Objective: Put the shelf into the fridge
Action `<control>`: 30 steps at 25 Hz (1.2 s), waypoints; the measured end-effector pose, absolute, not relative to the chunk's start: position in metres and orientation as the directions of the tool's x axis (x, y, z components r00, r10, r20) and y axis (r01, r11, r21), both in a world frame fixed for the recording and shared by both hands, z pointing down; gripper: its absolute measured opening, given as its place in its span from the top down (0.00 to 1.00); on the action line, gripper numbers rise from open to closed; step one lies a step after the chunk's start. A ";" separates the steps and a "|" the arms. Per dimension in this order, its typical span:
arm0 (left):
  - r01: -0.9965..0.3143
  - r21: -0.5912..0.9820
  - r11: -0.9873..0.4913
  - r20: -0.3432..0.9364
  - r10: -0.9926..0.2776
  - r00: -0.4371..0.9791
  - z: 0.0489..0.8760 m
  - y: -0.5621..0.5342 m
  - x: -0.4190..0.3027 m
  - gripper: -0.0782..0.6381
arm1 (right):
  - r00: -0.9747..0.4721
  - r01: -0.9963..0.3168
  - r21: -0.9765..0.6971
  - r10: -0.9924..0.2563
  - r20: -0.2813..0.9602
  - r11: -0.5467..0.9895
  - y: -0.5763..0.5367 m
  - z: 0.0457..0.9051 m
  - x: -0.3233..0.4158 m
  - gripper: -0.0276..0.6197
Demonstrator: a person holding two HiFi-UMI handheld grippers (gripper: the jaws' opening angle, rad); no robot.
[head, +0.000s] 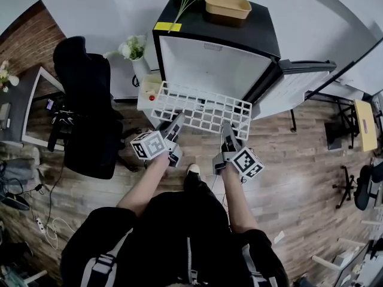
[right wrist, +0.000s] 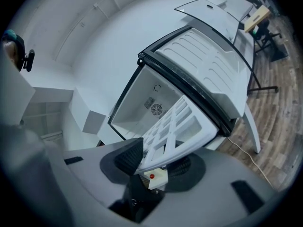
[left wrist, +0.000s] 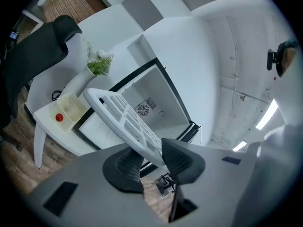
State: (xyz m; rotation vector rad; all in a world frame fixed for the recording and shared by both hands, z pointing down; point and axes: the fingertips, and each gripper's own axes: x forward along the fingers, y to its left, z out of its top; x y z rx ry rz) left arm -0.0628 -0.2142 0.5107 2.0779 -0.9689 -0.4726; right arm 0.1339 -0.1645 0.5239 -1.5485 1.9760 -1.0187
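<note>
fridge (head: 215, 70): door open | shelf (head: 203, 109): level, just outside fridge mouth, long axis across the opening, far edge toward the fridge | left gripper (head: 176, 124): fingers clamped on shelf's near edge | right gripper (head: 227, 133): fingers clamped likewise, both equally near fridge

place: office | cues: black swivel chair (head: 84, 112), desk (head: 24, 100), floor cables (head: 54, 227)
</note>
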 end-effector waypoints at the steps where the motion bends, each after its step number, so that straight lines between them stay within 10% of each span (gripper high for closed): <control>1: -0.478 0.781 -0.402 -0.004 -0.769 0.639 0.511 -0.220 -0.060 0.72 | -0.286 -0.637 -0.763 -0.952 0.107 0.106 -0.171 0.524 0.137 0.75; 30: -0.496 0.811 -0.311 0.071 -0.788 0.611 0.563 -0.287 -0.042 0.72 | -0.345 -0.628 -0.774 -0.921 0.181 0.083 -0.244 0.574 0.156 0.75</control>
